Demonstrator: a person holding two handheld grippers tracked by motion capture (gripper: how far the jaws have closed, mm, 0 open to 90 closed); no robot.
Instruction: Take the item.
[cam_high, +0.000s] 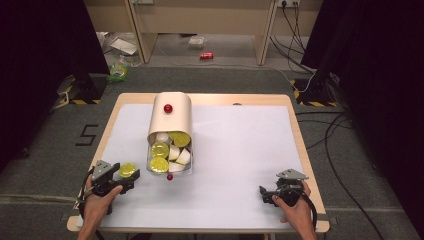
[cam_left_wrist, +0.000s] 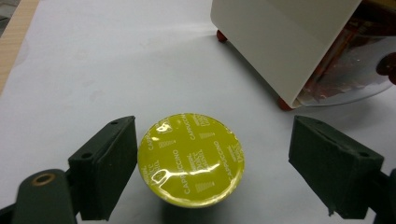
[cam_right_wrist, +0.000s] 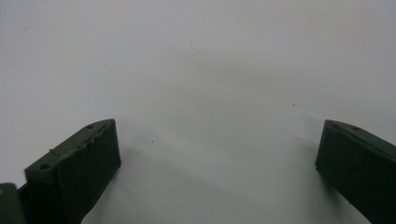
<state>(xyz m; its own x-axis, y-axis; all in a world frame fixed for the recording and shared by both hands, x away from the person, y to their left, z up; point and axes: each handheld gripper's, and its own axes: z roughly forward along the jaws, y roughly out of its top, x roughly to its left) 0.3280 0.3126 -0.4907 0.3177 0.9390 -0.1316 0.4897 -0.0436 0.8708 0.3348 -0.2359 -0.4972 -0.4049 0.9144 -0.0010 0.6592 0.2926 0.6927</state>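
Yellow capsule (cam_left_wrist: 191, 158) lid reads "CAPPUCCINO"; left tongs (cam_left_wrist: 212, 168) agape.

- table (cam_high: 299, 145): wood edge, white sheet on top
- cream lidded bin (cam_high: 171, 120) of capsules, far-left centre
- loose yellow capsule (cam_left_wrist: 191, 158) near left front corner

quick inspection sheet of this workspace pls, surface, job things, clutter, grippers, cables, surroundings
surface: wooden table under a white sheet.
job's things: cream box with red knob, open tray of yellow-lidded pods; one yellow pod apart at the left.
clutter: nothing seen on the sheet.
grippers: left gripper jaws open around the pod, one jaw close beside it; right gripper open over bare sheet.
cables: black cables on the floor at right.
surroundings: red can and litter on the floor beyond.
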